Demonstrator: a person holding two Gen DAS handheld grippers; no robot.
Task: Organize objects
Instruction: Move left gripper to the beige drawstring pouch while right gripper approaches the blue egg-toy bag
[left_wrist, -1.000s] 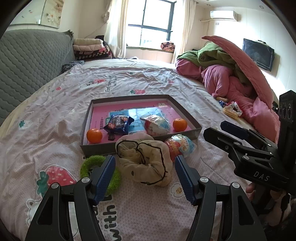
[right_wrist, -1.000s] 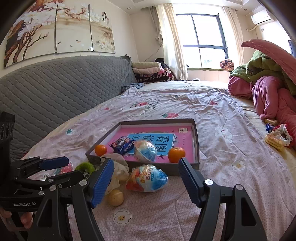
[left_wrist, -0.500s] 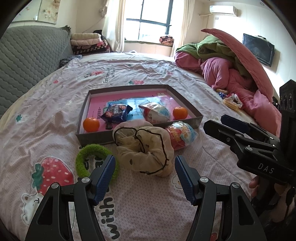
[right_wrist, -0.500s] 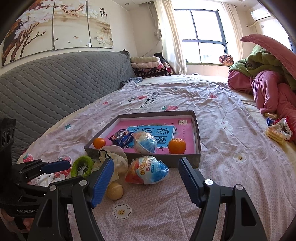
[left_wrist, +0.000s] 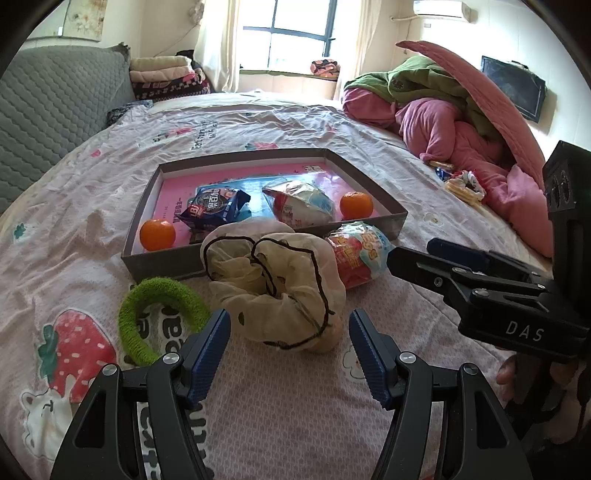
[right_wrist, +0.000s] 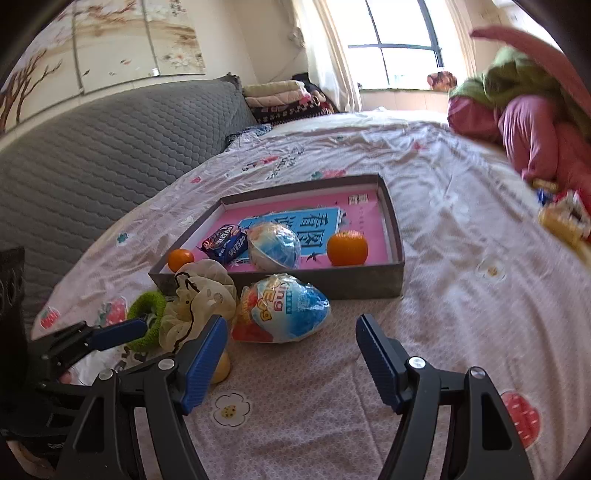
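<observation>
Left claw (left_wrist: 290, 347) and right claw (right_wrist: 291, 350) gape wide, holding nothing

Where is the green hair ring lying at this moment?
In the left wrist view the green hair ring lies on the bedsheet, outside the grey box, by its near left corner, just left of the cream scrunchie.

The left gripper (left_wrist: 290, 350) is held angled downward, its blue fingers (left_wrist: 207, 354) spread apart and empty. The right gripper (right_wrist: 288, 363) is likewise held tilted down, spread wide, nothing gripped.
</observation>
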